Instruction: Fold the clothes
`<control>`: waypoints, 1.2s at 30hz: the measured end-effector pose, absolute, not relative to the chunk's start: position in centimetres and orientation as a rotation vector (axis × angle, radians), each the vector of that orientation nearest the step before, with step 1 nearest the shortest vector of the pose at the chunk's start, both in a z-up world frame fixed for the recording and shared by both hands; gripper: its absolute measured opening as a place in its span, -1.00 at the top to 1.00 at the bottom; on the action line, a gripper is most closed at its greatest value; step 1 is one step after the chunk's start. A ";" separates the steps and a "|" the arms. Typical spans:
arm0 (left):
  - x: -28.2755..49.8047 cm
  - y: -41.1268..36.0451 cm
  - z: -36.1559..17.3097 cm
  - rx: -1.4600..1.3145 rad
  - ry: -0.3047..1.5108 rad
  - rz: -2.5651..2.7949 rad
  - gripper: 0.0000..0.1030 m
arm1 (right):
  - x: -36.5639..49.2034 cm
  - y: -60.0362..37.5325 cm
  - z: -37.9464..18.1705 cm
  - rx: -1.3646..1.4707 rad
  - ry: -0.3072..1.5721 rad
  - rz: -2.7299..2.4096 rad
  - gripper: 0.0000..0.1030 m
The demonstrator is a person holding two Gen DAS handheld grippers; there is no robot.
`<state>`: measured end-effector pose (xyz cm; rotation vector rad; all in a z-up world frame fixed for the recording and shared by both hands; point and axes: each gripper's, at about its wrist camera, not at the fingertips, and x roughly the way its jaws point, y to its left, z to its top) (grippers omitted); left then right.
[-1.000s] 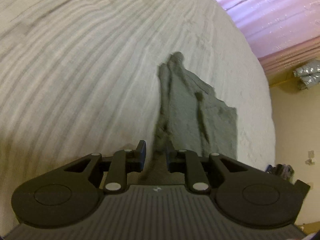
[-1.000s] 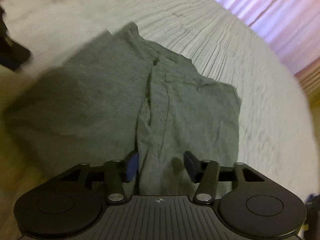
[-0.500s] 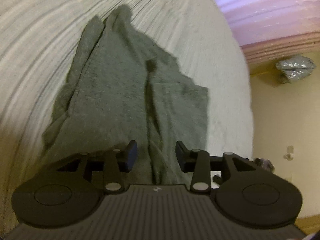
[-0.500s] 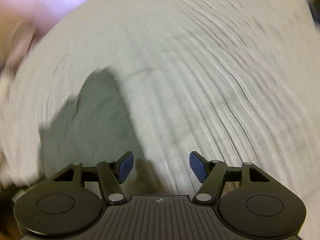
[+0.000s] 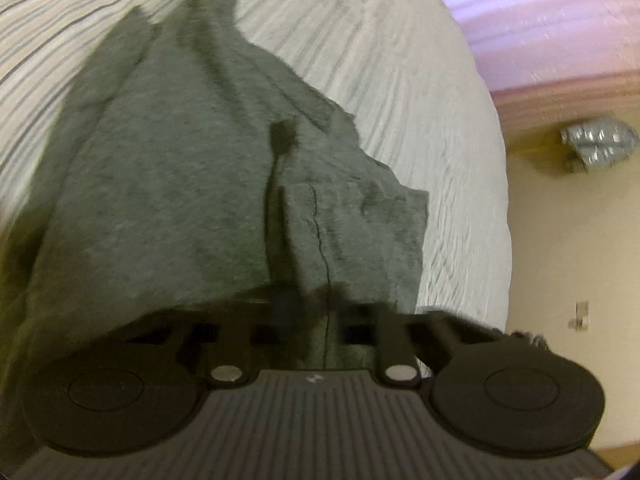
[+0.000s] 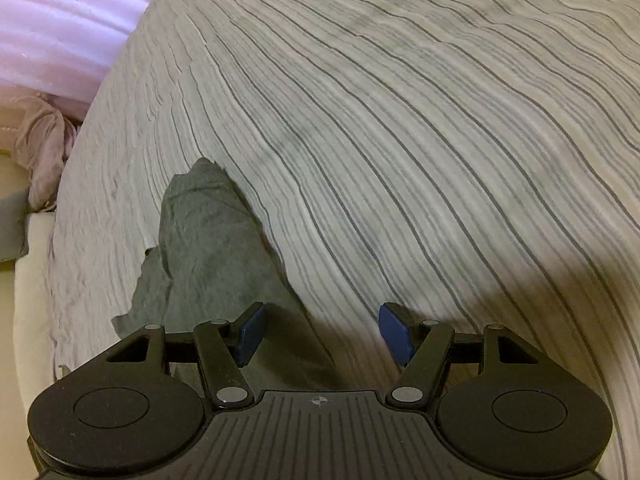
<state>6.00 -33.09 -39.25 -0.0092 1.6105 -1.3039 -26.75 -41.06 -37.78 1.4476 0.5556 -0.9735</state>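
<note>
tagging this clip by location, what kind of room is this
Most likely a bedroom: the grey garment lies on a wide bed with a striped cover, and pink curtains hang beside a cream wall.

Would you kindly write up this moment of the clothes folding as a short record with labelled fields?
surface: striped bedspread
garment: grey garment, lying on the bedspread, creased
left gripper: fingertips hidden under the garment's near edge; cloth lies between its arms; grip cannot be told
right gripper: open, holding nothing, beside the garment's edge
background: pink curtain
</note>
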 end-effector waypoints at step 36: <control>14.8 -33.1 -36.2 0.274 1.219 -1.338 0.91 | -11.2 -42.7 -38.2 0.827 0.851 -0.872 -0.27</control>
